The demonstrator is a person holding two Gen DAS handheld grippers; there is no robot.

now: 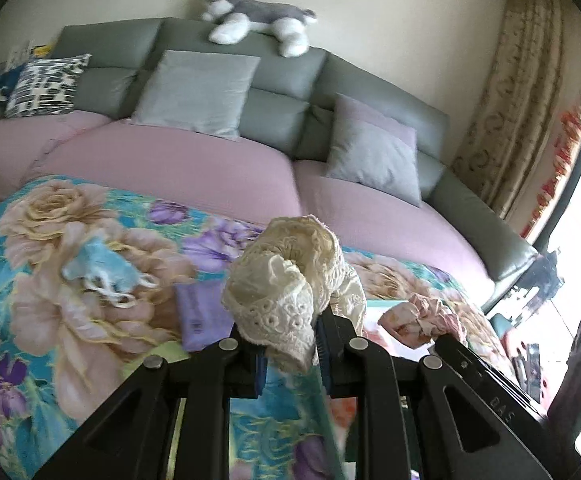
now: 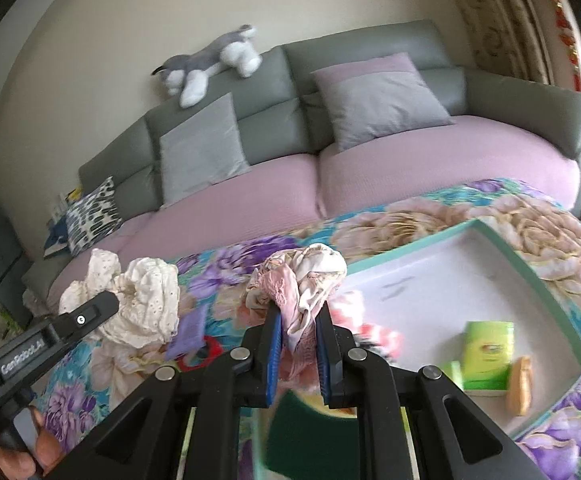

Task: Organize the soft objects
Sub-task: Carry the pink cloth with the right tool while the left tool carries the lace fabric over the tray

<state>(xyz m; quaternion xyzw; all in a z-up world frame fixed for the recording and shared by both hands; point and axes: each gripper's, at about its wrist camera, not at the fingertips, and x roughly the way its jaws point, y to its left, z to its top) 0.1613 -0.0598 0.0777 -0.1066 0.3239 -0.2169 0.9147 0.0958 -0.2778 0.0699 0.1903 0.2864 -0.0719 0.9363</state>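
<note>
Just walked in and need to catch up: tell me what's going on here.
A person with a claw in each hand is sorting soft items over a floral blanket in front of a sofa. The left claw grips a cream lace cloth; the right claw grips a pink cloth. A white tray lies just right of the right claw.
</note>
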